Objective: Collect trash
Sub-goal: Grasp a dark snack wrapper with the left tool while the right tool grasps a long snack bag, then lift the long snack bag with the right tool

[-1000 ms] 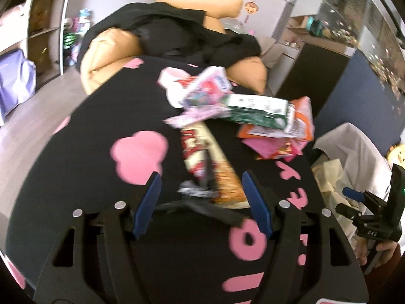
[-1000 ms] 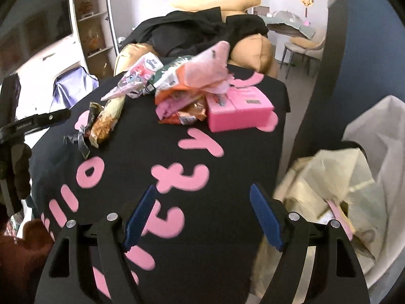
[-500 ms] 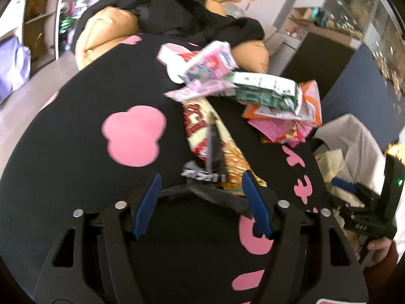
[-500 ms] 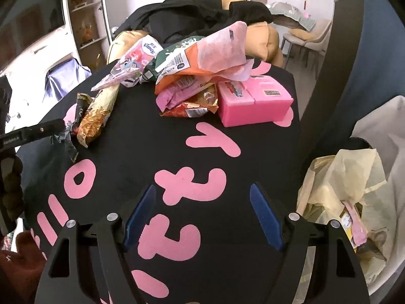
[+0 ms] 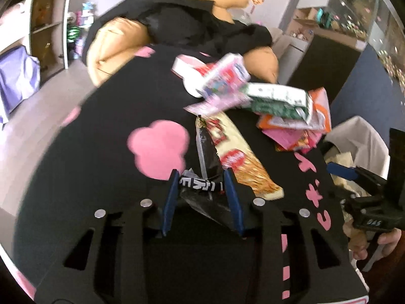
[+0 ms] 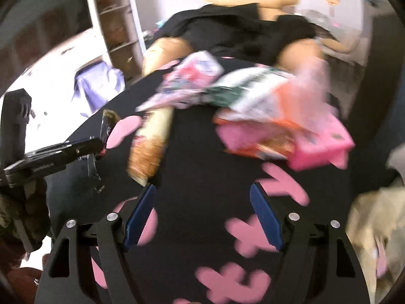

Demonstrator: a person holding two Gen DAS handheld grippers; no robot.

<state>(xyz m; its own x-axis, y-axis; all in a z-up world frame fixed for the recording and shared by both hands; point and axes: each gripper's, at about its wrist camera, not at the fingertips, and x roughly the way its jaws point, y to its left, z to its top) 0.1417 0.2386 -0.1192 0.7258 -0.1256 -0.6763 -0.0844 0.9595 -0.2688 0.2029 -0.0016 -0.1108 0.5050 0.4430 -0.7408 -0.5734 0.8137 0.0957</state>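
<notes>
A black crumpled wrapper (image 5: 207, 157) with white lettering lies between the blue pads of my left gripper (image 5: 200, 181). The jaws are closing and the pads press its sides; its far end sticks up. The right wrist view shows the same wrapper (image 6: 107, 124) jutting from that gripper. Beside it lies a long red-and-orange snack packet (image 5: 238, 159). A pile of wrappers (image 5: 276, 101) and a pink box (image 6: 321, 147) sit farther back. My right gripper (image 6: 202, 190) is open over the black cloth, with nothing between its fingers. A pale trash bag (image 5: 354, 136) hangs off the table's right side.
The table wears a black cloth with pink shapes and letters (image 5: 157, 149). Behind it stands an orange sofa draped with black clothing (image 5: 119, 38). A shelf unit (image 5: 48, 20) is at the far left, and a dark blue partition (image 5: 362, 88) rises to the right.
My left jaws have narrowed onto the black wrapper, whose far end has tipped up. The right gripper has swung left from beside the trash bag, over the table toward the snack packet.
</notes>
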